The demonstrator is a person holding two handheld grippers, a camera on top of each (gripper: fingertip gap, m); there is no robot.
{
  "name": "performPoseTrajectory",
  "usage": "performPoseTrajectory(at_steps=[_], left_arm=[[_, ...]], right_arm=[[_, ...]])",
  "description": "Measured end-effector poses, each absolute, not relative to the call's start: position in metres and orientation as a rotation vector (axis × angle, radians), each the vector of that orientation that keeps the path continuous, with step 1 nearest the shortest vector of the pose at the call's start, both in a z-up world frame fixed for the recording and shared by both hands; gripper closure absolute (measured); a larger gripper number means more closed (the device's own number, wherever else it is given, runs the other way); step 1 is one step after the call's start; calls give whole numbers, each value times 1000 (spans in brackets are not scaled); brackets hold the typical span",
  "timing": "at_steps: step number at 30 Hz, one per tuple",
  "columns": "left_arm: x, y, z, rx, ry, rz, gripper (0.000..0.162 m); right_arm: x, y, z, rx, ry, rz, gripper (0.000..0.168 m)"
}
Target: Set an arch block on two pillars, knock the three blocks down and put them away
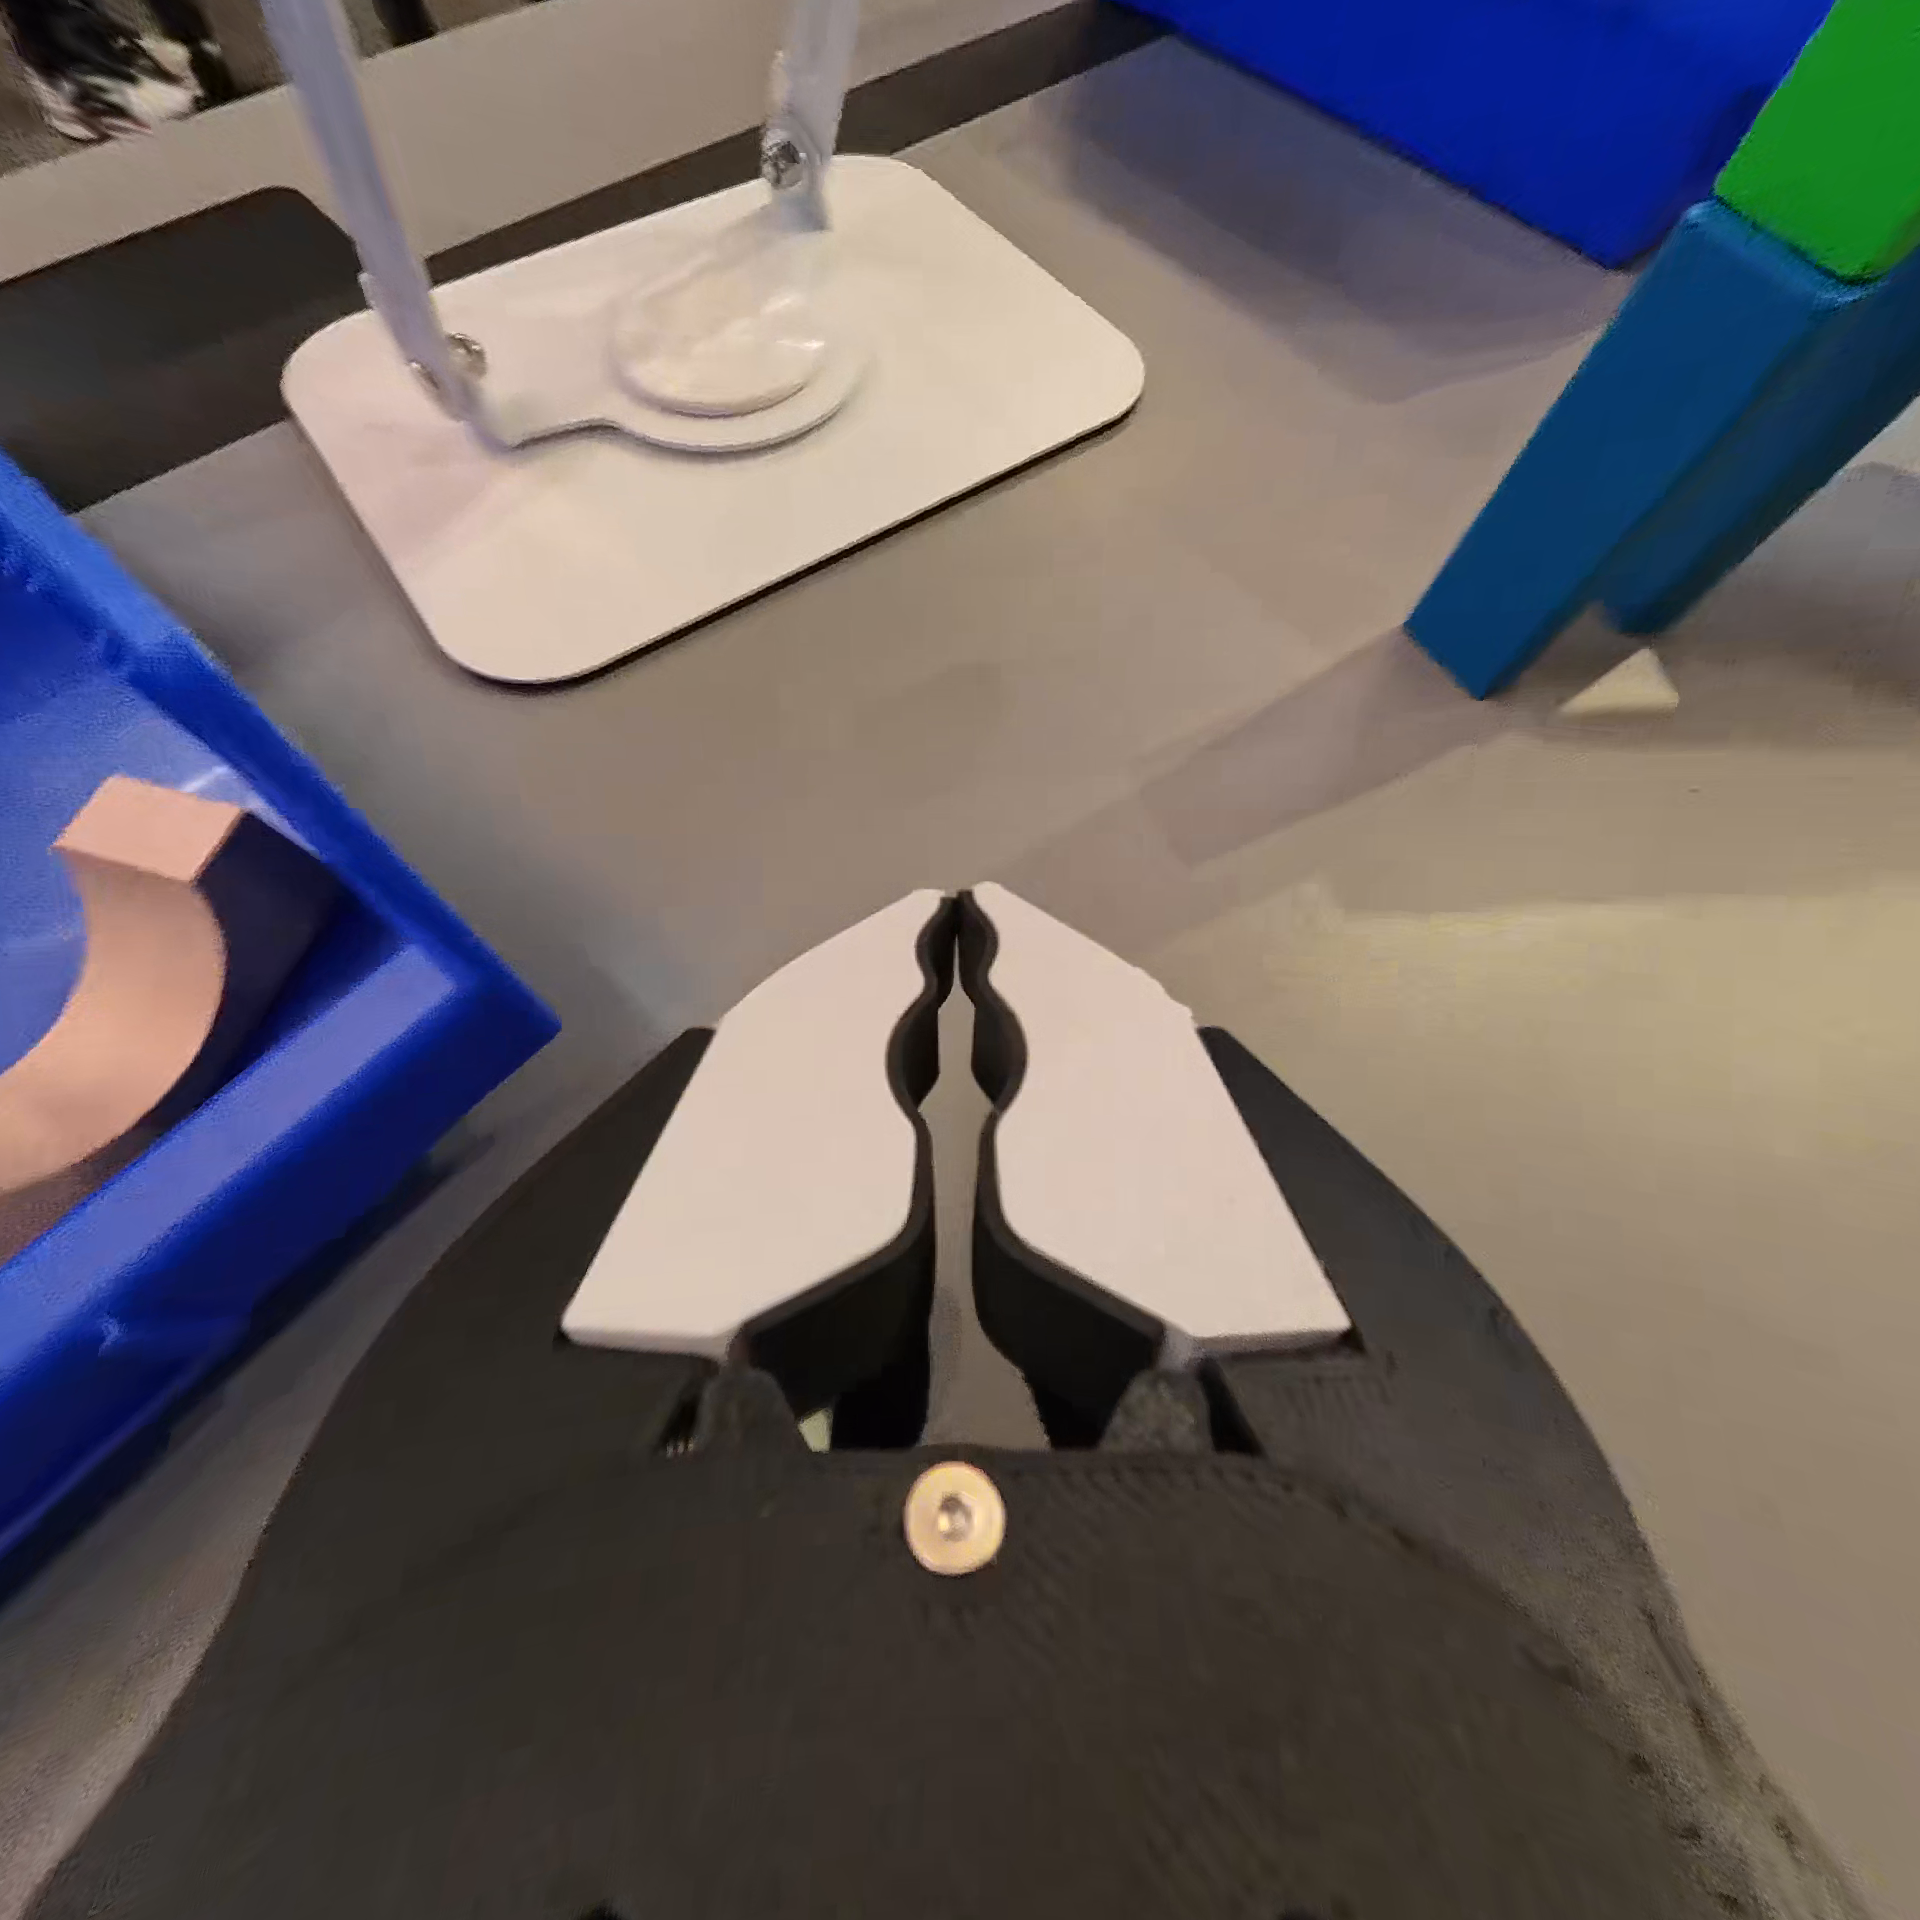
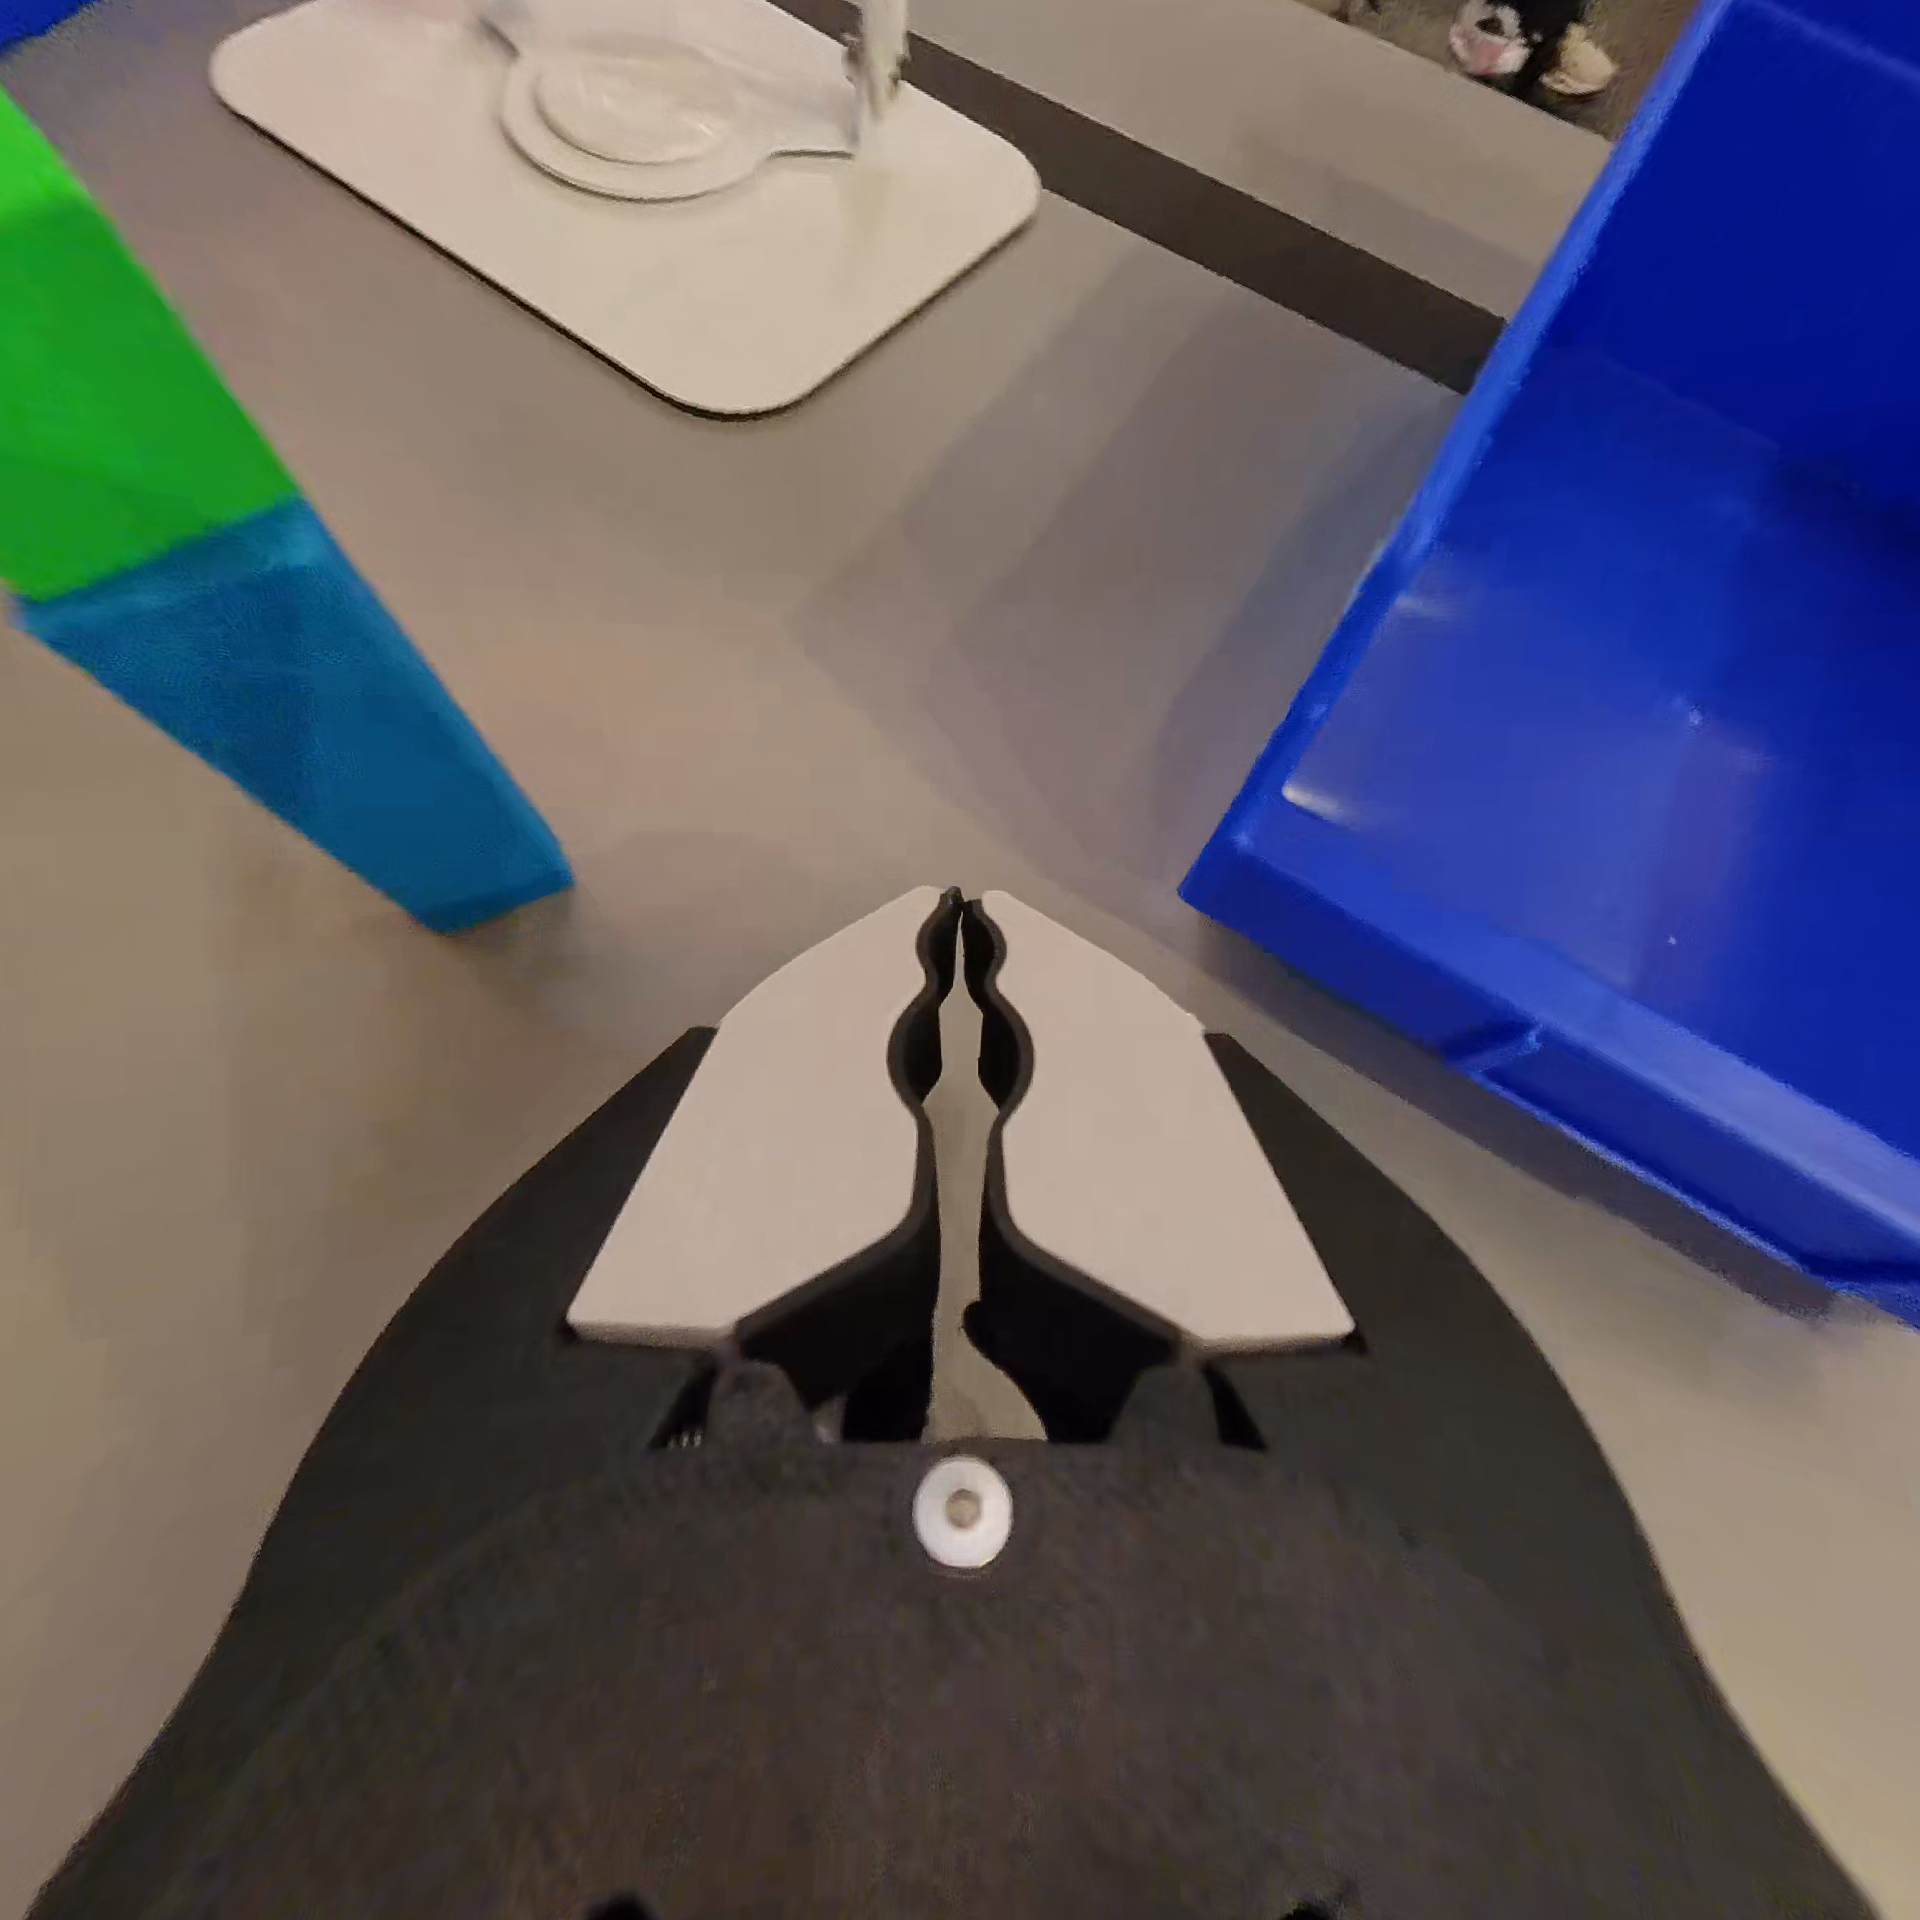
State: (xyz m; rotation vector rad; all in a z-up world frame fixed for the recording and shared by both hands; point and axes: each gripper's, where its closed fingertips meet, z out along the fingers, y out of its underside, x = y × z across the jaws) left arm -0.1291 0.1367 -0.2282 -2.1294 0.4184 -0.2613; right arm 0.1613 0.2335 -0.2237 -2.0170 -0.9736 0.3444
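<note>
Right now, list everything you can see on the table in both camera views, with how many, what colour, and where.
Pillars: at least one seen, teal-blue, standing between the grippers, holding the green block.
Green block: one, green, on top of the pillars.
Pink arch block: one, pink, inside the left bin.
Left bin: one, blue, left of the left gripper.
Right bin: one, blue, nothing seen inside, right of the right gripper.
White stand base: one, white, far middle.
Table: one, grey.
Left gripper: one, black and white, shut, holding nothing.
Right gripper: same, shut, holding nothing.
</note>
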Motion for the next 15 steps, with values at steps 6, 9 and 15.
performPoseTrajectory(at_steps=[6, 9, 15], left_arm=[[-141, 133, -233, -2162, 387, -167, 162], [-140, 134, -237, -2186, 398, -162, 162], [-143, 135, -237, -2190, 370, -169, 162]], right_arm=[[166, 243, -242, -2033, -942, 254, 168], [165, 242, -243, -2019, -967, 214, 168], [166, 242, -242, -2021, -954, 240, 168]])
